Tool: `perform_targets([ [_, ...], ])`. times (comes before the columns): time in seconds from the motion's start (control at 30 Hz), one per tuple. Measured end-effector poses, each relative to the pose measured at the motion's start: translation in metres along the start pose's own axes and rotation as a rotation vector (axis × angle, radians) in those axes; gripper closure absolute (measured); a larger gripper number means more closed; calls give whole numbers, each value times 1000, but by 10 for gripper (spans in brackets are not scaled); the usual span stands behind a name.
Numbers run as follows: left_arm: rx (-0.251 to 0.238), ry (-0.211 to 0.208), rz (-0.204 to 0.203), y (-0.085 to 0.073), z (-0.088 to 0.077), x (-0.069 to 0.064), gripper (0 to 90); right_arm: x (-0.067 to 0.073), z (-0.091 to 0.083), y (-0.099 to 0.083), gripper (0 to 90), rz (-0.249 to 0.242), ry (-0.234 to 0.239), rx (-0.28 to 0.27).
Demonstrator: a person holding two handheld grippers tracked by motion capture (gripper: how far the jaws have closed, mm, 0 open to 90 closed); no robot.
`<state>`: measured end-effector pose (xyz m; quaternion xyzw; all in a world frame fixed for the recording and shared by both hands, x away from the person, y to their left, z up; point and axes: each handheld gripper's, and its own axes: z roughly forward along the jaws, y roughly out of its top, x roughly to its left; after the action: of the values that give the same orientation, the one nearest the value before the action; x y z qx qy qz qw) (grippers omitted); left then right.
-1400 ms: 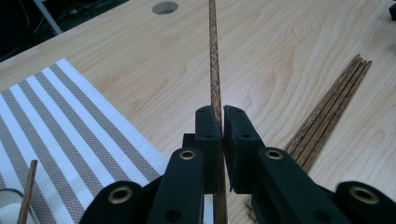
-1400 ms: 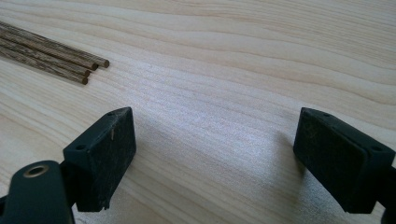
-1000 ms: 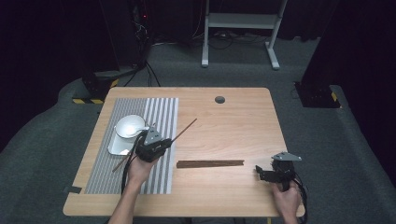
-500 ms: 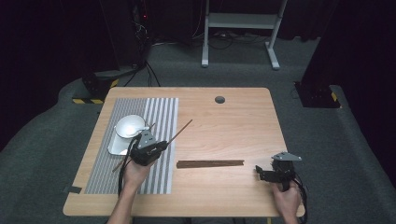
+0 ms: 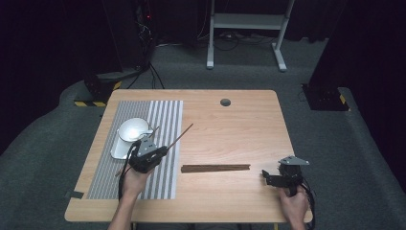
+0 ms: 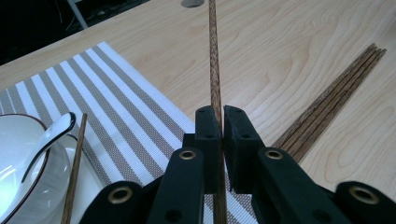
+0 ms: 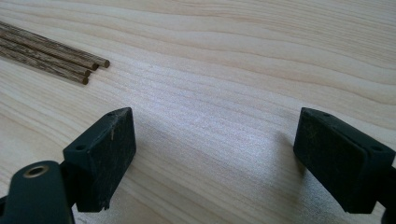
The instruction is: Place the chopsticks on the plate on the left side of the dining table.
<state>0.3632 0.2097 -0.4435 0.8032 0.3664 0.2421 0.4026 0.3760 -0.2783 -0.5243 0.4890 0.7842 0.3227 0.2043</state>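
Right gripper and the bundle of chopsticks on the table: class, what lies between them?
Only bare wooden table: the right gripper view shows nothing between the open right gripper and the bundle of chopsticks.

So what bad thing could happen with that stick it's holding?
The left gripper pinches the chopstick near one end, so the long free part might swing or slip out. Another chopstick already lies beside the bowl and spoon, and a careless landing could knock them.
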Motion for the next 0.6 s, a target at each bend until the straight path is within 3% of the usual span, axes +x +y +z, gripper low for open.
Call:
perform_targets([
  [0.33, 16, 25, 10, -7, -7, 2, 843, 0, 0, 0, 127, 0, 0, -1],
  [0.6, 25, 43, -5, -15, -12, 6, 844, 0, 0, 0, 128, 0, -1, 0],
])
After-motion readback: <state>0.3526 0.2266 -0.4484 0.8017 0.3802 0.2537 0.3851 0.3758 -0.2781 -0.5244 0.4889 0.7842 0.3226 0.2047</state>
